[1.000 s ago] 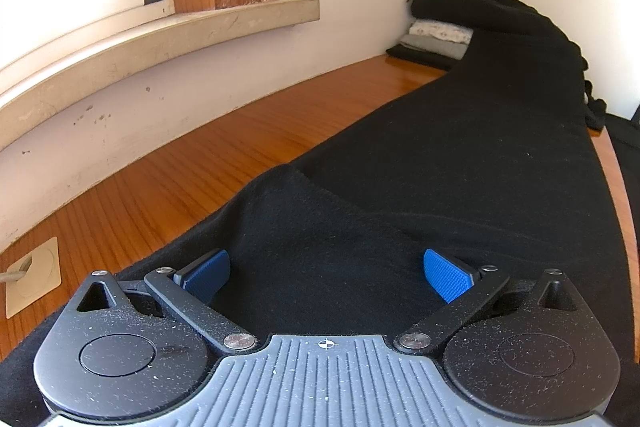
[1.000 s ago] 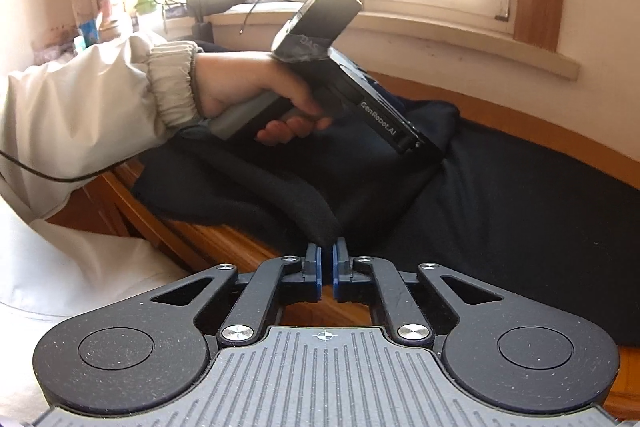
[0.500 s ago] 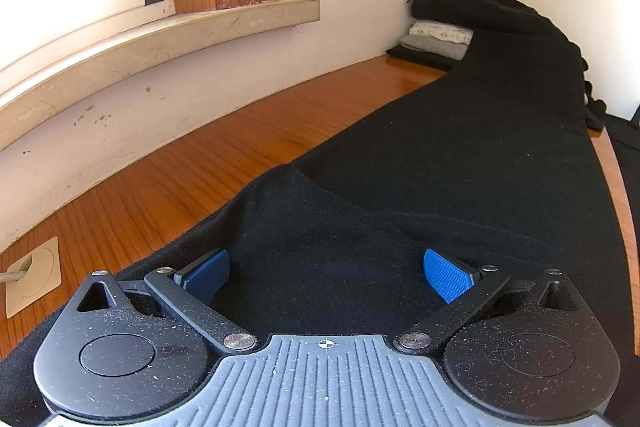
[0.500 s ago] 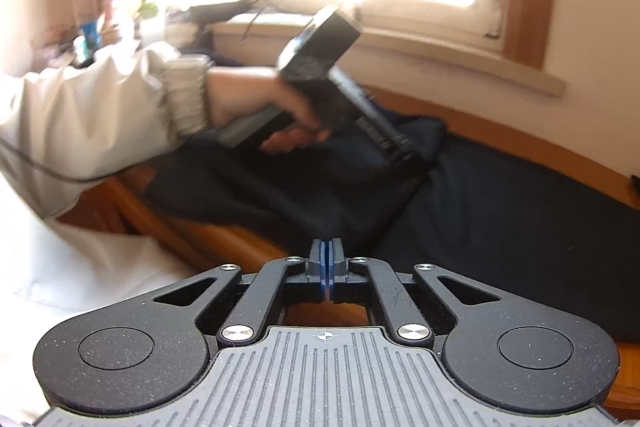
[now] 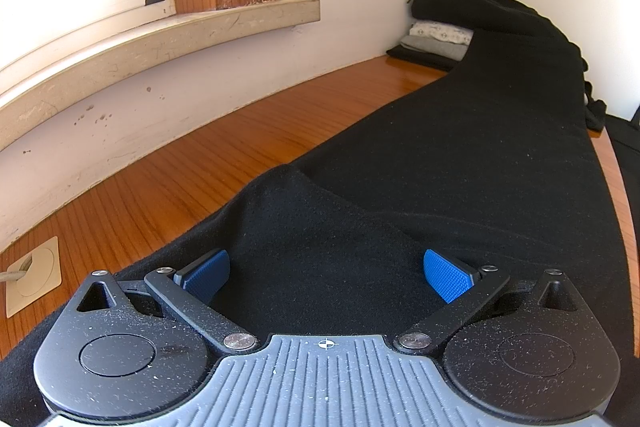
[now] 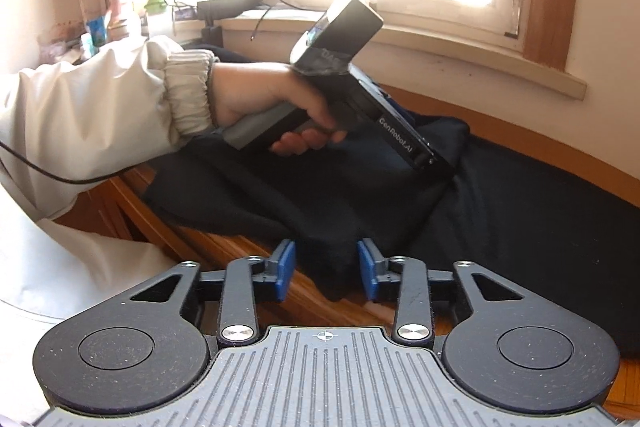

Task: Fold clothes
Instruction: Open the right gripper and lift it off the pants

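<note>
Letting your right gripper (image 6: pixel 326 275) fingers part, fabric tip loose between them, while your left gripper (image 5: pixel 326 275) hovers wide over the black garment (image 5: pixel 460 167) spread lower-centre on the surface (image 5: pixel 248 143), risks the fold slumping.

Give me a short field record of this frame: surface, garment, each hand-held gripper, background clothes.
surface: wooden table below a window sill
garment: long black garment laid along the table
left hand-held gripper: open, pads apart over the black cloth, gripping nothing
right hand-held gripper: open, jaws just opened; a cloth corner lies between the pads, not pinched
person: left hand in a pale sleeve holds the left tool
background: folded clothes stack in the far corner
</note>
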A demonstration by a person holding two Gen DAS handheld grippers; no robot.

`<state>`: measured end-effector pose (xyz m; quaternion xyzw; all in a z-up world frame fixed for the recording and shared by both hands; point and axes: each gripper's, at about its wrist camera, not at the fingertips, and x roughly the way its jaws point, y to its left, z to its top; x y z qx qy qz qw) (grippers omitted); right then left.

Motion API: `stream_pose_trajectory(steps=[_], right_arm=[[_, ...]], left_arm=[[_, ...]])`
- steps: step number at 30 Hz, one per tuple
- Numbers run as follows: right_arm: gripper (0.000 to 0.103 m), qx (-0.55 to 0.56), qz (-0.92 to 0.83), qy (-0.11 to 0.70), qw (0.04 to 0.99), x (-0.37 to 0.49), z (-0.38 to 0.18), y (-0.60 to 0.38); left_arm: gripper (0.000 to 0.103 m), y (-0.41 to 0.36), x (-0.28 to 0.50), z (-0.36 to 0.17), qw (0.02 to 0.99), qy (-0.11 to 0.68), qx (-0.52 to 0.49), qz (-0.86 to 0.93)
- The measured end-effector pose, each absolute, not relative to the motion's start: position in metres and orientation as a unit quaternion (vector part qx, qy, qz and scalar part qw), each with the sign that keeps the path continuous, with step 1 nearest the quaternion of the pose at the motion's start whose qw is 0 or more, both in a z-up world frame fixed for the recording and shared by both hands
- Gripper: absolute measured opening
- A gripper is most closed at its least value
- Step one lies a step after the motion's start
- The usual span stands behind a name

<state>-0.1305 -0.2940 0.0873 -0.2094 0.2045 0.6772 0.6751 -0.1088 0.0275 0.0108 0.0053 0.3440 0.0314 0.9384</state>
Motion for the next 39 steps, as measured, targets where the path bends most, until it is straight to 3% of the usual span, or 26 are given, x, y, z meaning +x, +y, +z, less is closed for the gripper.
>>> stream_pose_trajectory(steps=[2,4,17,21,24,26,28,35,38,39], right_arm=[[0.037,-0.208,0.668,0.21,0.683,-0.128,0.084,-0.291],[0.006,-0.206,0.667,0.218,0.682,-0.125,0.081,-0.29],[0.007,-0.143,0.685,0.197,0.687,-0.109,0.11,-0.319],[0.017,-0.126,0.666,0.183,0.712,-0.098,0.102,-0.298],[0.032,-0.105,0.664,0.187,0.717,-0.094,0.088,-0.273],[0.035,-0.107,0.668,0.186,0.713,-0.097,0.078,-0.259],[0.044,-0.107,0.672,0.19,0.707,-0.099,0.069,-0.25],[0.055,-0.123,0.667,0.172,0.714,-0.106,0.047,-0.249],[0.07,-0.136,0.655,0.17,0.723,-0.108,0.046,-0.255],[0.082,-0.134,0.649,0.179,0.728,-0.105,0.046,-0.257]], left_arm=[[0.103,0.028,-0.109,0.011,0.938,0.344,0.005,0.031],[0.103,0.028,-0.109,0.011,0.938,0.344,0.005,0.031],[0.103,0.029,-0.111,0.012,0.94,0.341,-0.002,0.033],[0.103,0.04,-0.124,0.021,0.946,0.32,-0.01,0.047],[0.103,0.061,-0.141,0.03,0.948,0.309,-0.007,0.076],[0.103,0.078,-0.152,0.036,0.946,0.31,-0.004,0.098],[0.103,0.094,-0.166,0.041,0.946,0.303,-0.013,0.113],[0.103,0.126,-0.181,0.023,0.939,0.314,-0.05,0.13],[0.103,0.126,-0.177,0.02,0.937,0.32,-0.046,0.134],[0.103,0.123,-0.176,0.02,0.936,0.32,-0.038,0.138]])
